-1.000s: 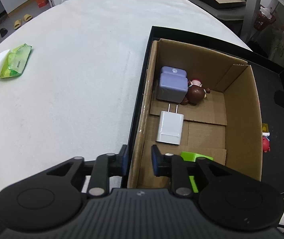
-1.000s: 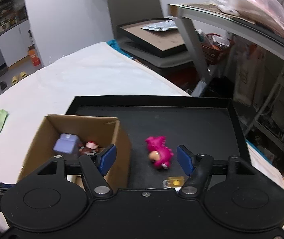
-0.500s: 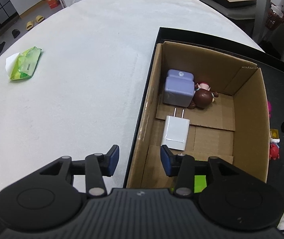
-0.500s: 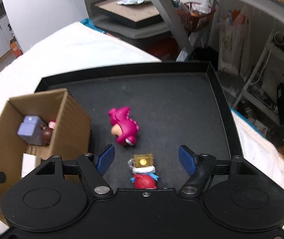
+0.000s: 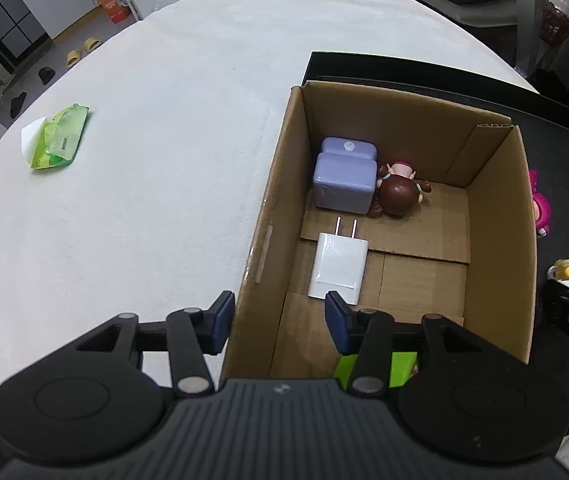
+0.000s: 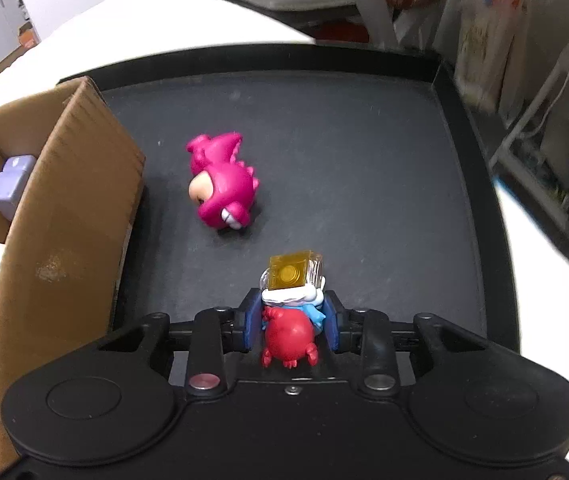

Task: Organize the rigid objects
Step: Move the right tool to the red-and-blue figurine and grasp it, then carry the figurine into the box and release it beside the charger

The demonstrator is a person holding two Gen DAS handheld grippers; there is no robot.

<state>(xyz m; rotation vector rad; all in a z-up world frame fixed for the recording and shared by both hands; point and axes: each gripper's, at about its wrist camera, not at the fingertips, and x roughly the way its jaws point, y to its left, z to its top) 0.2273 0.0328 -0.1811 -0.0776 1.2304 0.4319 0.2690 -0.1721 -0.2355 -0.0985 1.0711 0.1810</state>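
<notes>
My right gripper (image 6: 290, 322) is shut on a small red figure (image 6: 288, 334) that wears a white cap with a yellow clear block (image 6: 293, 274) on top. A pink dinosaur figure (image 6: 222, 190) lies on the black tray (image 6: 364, 152) just beyond, near the cardboard box (image 6: 68, 216). My left gripper (image 5: 278, 322) stands open astride the box's near-left wall (image 5: 262, 240). Inside the box lie a white charger (image 5: 338, 266), a lilac block (image 5: 346, 182), a brown-haired doll (image 5: 400, 194) and a green object (image 5: 376, 364), partly hidden behind my fingers.
A green tissue pack (image 5: 58, 138) lies far left on the white table (image 5: 144, 160). The tray's raised rim (image 6: 468, 120) borders the right side. Shelving and clutter stand beyond the table's far edge.
My right gripper moved down and forward over the red figure and shut on it. The left gripper opened wider and drew back along the box wall.
</notes>
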